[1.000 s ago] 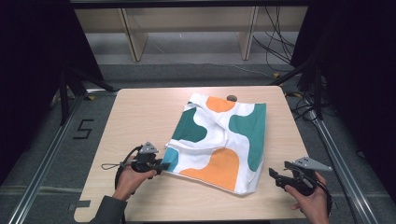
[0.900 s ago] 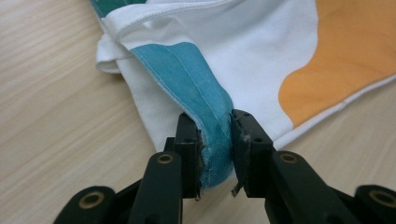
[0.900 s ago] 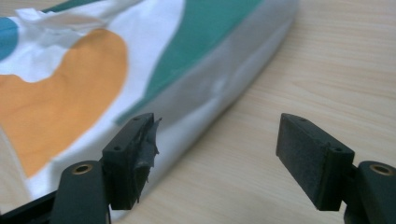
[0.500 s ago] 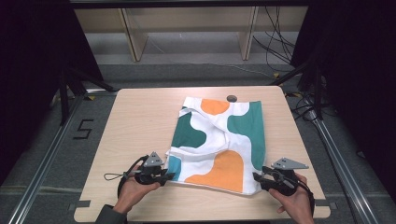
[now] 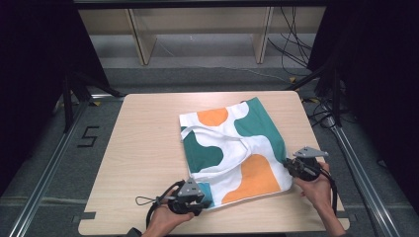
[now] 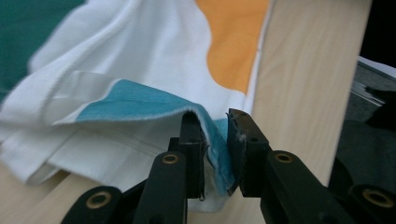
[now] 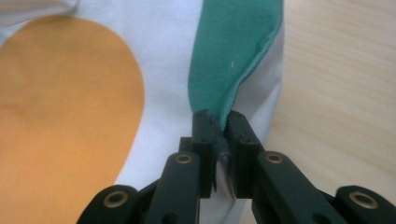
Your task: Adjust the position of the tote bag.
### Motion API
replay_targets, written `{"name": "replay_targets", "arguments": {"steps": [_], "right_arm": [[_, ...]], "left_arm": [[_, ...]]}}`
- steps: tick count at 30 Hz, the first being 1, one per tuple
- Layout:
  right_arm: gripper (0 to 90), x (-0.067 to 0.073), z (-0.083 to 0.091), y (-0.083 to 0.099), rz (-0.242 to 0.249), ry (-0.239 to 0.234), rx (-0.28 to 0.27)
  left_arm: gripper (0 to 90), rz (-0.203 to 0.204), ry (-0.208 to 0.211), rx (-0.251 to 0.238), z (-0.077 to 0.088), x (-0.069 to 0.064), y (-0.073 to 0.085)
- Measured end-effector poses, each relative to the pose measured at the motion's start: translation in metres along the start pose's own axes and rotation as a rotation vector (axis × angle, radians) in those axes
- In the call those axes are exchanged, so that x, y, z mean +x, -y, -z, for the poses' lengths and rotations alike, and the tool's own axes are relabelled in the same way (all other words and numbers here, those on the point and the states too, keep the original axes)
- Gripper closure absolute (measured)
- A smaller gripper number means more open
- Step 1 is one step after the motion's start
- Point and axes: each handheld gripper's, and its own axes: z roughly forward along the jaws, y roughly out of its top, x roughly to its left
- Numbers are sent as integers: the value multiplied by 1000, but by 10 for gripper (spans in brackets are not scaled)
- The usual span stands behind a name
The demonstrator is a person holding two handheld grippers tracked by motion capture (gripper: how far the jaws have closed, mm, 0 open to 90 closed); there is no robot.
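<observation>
While spread flat across table (image 5: 148, 148), patterned cloth (image 5: 232, 148) reaches nearly to near edge. Left gripper (image 6: 215, 140) fingers nearly closed, pinching blue corner. Right gripper (image 7: 219, 126) fingers just closing, clamping green hem. Bare wood leftward.

Cloth (image 5: 232, 148): matt woven fabric, white with teal and orange print, stitched hems. Desk (image 5: 148, 148): pale wood-grain top, smooth, low sheen. Left hand-held gripper (image 6: 215, 154): matt black plastic jaws, brass-coloured pivot pins, scuffed pad edges.
</observation>
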Motion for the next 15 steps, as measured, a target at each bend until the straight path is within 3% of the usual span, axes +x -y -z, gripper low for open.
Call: {"name": "replay_targets", "arguments": {"steps": [1,4,5,10,11,12,13,14,15], "right_arm": [[843,-3,-2,-4,-8,13,9],[857,-16,-12,-13,20,34,2],[861,-23,-16,-16,51,53,-1],[849,-39,-21,-22,51,98,-5],[723,-43,-21,-23,-2,111,-13],[723,-43,-21,-23,-2,111,-13],[665,-44,-20,-23,-48,103,-12],[606,-43,-18,-24,-72,122,-14],[536,-43,-14,-24,-66,151,-21]], "left_arm": [[751,4,18,-3,-6,-5,-2],[751,-36,40,-1,-22,-16,-11],[751,-36,46,-3,-27,-21,-15],[749,-56,91,-29,-60,-38,-33],[725,-71,114,-18,-65,-40,-37],[725,-90,150,-17,-68,-41,-40],[684,-102,166,-21,-71,-43,-42],[627,-104,162,-41,-73,-45,-41],[581,-95,170,-40,-71,-47,-41]]}}
